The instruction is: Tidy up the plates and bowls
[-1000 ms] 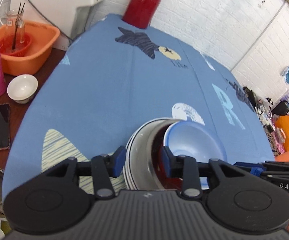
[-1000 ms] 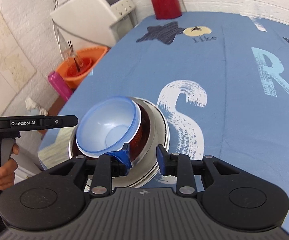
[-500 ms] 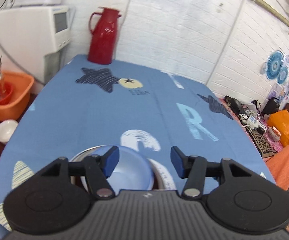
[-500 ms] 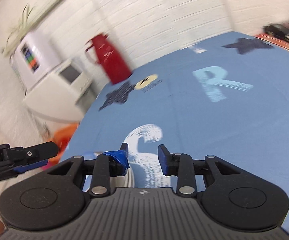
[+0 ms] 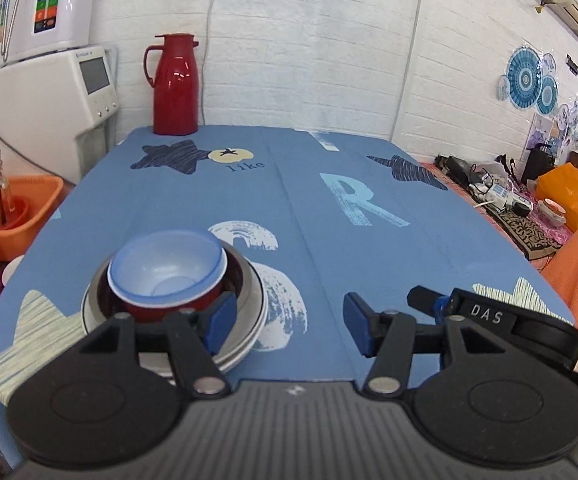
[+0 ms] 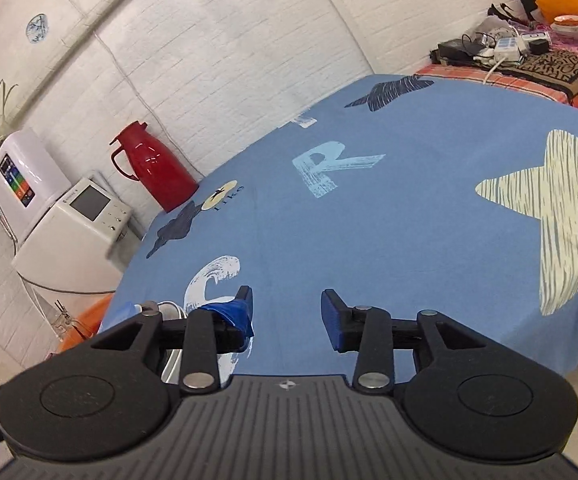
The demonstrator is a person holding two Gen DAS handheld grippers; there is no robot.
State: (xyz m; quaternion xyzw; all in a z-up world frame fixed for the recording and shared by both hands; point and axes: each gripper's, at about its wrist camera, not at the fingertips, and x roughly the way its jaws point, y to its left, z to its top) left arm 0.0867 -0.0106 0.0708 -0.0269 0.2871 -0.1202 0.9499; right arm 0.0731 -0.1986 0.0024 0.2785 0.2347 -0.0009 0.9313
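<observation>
L gripper (image 5: 285, 322) fingers wide apart, holding nothing; R gripper (image 6: 287, 314) likewise spread and empty. Stack sits on the desk (image 5: 369, 264) just ahead-left of my L fingers: blue bowl (image 5: 167, 266) nested in red bowl (image 5: 177, 300), inside steel bowl (image 5: 249, 280), on white plates (image 5: 249, 344); from R cam only its edge shows, beyond the L-hand finger. Judged: nesting step looks done w/ nothing else loose on the cloth, so next move = check stack sits centred, or back both grippers off.
</observation>
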